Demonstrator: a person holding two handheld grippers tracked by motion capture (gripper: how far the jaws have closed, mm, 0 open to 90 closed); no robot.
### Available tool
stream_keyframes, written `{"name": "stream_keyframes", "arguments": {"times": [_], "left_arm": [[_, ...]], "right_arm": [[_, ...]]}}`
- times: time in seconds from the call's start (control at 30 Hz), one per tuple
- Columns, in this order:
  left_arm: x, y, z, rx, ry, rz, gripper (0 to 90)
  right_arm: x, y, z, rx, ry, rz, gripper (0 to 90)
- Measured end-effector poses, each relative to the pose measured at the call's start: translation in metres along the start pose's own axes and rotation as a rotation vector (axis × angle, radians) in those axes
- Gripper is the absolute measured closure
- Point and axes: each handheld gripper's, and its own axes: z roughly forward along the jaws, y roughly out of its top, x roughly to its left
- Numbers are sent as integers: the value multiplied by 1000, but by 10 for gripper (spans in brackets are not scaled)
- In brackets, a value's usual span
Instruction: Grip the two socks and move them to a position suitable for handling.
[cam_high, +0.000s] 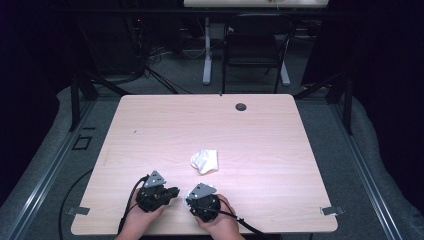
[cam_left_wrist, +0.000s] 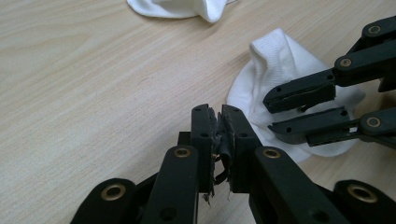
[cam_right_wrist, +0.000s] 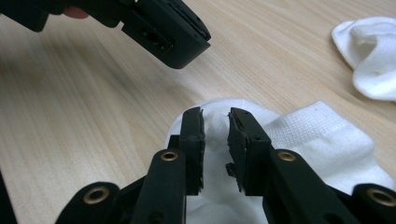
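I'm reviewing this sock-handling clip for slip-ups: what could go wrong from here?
1. The right gripper has its jaws parted over the near white sock, with no firm pinch visible; lifting now might leave it behind.
2. The left gripper is shut on nothing, close beside the right one, so the two could collide.
3. The second sock lies crumpled farther off, untouched, and may need flattening.
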Motion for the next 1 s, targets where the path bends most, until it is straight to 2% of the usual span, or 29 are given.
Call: {"name": "stream_keyframes", "arguments": {"times": [0.17,0.2,0.3,0.6,0.67,0.83,1.0], "left_arm": [[0,0,0,3,0,4,839],[0,0,0,4,0,8,839],[0,0,0,7,0,12,839],[0,0,1,6,-1,8,836],[0,0,1,7,-2,12,834],[-2,0,2,4,-10,10,815],[-5,0,5,8,-24,27,760]], "right_arm": [[3,-1,1,-14,-19,-17,774],[4,-1,1,-12,-28,-34,811],[3,-1,2,-13,-29,-31,843],[-6,2,-3,-11,13,84,900],[-8,3,-4,-35,27,117,900],[-10,4,-10,-67,47,151,900],[-14,6,-20,-94,59,171,900]]}}
